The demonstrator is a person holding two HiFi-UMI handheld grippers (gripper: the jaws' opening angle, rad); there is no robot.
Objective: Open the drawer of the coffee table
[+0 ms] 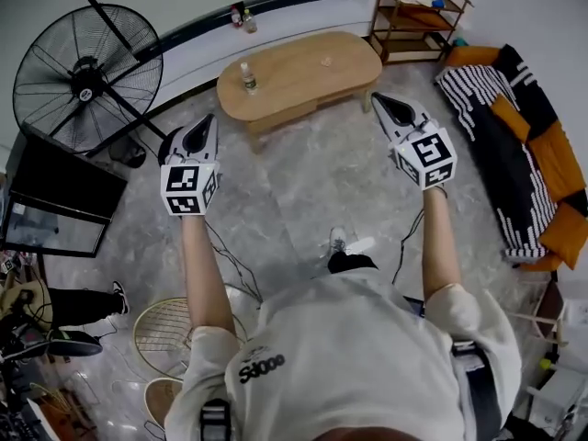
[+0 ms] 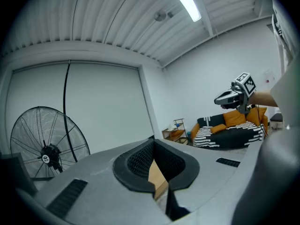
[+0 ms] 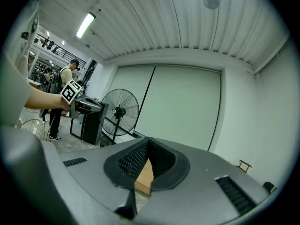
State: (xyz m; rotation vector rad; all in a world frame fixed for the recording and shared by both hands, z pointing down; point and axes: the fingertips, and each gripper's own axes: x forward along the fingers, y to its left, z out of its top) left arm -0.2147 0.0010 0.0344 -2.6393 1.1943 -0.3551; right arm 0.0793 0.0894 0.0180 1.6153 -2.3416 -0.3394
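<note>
The oval wooden coffee table (image 1: 299, 73) stands on the marble floor ahead of me, with a bottle (image 1: 247, 78) and a small glass (image 1: 326, 62) on its top. I cannot make out its drawer front. My left gripper (image 1: 209, 122) and right gripper (image 1: 378, 101) are held out in the air, both short of the table, one toward each end. Both are shut and hold nothing. In the left gripper view a sliver of the table (image 2: 157, 179) shows through the notch of the shut jaws. The right gripper view shows the same sliver of wood (image 3: 145, 177).
A large black floor fan (image 1: 87, 76) and a dark screen (image 1: 60, 200) stand at the left. A striped black-and-orange sofa (image 1: 514, 154) runs along the right, with a wooden shelf (image 1: 418, 21) behind the table. A wire grille (image 1: 175, 333) and cables lie on the floor near my feet.
</note>
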